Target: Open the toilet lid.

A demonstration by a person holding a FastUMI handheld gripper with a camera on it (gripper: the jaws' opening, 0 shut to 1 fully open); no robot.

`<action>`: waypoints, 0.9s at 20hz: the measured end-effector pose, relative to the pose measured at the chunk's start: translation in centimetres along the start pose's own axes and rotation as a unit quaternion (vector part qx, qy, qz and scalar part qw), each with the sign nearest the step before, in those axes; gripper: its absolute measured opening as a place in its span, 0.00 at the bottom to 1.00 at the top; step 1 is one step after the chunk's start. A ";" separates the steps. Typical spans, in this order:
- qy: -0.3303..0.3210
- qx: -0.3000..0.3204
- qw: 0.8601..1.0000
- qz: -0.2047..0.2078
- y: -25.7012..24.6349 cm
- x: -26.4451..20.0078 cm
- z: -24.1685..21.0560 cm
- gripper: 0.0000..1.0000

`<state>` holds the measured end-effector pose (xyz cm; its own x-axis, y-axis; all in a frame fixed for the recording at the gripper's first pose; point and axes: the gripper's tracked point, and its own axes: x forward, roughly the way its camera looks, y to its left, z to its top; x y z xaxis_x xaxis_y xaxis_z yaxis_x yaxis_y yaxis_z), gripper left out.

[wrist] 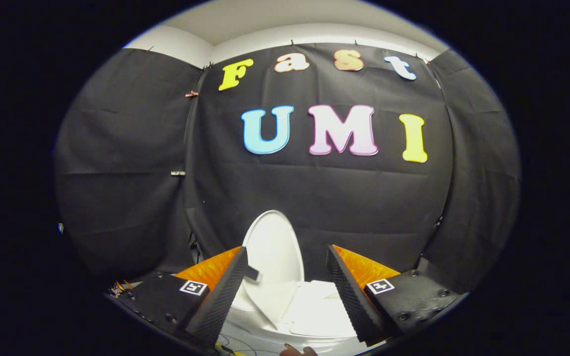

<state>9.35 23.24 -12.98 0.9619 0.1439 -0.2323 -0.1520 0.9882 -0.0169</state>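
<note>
The white toilet (314,316) sits low between and just beyond my fingers. Its oval lid (271,247) stands raised, nearly upright, against the black cloth wall. A small dark tab (252,273) sticks out of the lid's edge, right beside my left finger (225,291). A flat white part of the toilet (320,304) lies to the right of the raised lid. My gripper (286,251) is open, its fingers spread wide on either side of the lid, and nothing is pressed between them.
Black cloth walls (324,198) close in the booth behind and on both sides of the toilet. Part of a hand (297,350) shows under the fingers. Some cables (230,346) lie by the toilet's base on the left.
</note>
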 end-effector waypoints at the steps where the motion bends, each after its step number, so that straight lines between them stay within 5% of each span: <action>1: -0.005 -0.004 1.000 -0.004 -1.4 -0.9 0.7 1.00; 11: -0.075 -0.002 0.995 -0.063 -15.4 -11.7 7.4 1.00; 18: -0.093 -0.002 0.993 -0.066 -20.2 -15.2 8.9 1.00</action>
<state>-0.22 1.58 -0.46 0.9988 0.0214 -0.0440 -0.0231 0.9990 -0.0387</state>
